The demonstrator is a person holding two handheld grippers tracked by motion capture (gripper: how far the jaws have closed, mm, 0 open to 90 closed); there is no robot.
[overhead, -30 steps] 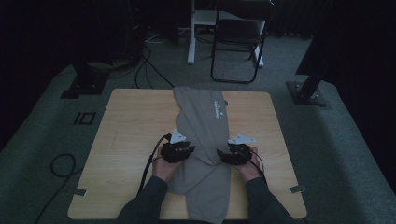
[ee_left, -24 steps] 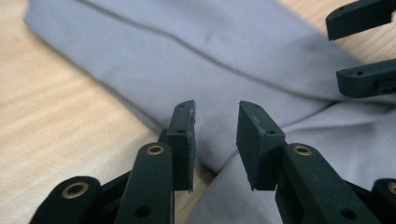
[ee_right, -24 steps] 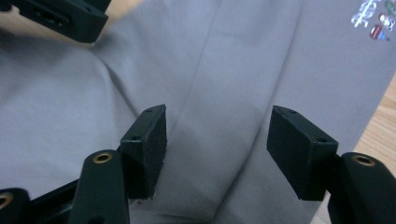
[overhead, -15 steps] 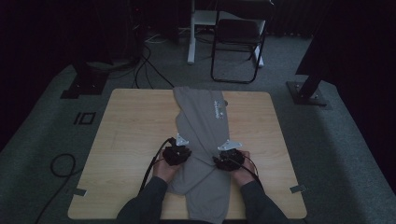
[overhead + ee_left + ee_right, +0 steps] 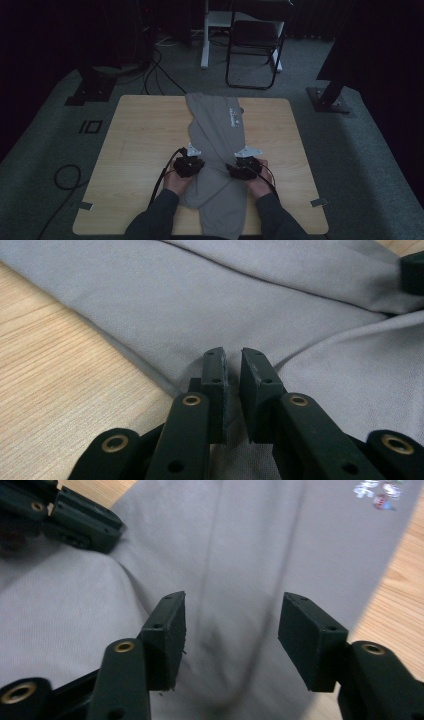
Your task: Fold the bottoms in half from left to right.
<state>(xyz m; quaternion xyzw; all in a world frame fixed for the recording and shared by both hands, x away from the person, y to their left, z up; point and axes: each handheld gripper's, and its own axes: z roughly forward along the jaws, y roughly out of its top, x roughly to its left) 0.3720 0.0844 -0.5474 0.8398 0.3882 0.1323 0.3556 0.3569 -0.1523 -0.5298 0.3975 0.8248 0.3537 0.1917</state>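
Both hands have drawn inward onto the grey garment (image 5: 215, 145) lying lengthwise down the counter (image 5: 140, 145), left claw (image 5: 231, 367) nearly clenched at its fold, right claw (image 5: 231, 630) released above it.

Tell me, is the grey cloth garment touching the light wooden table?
Touching. The left gripper view shows the edge of the grey cloth garment lying flat on the light wooden table, with no gap.
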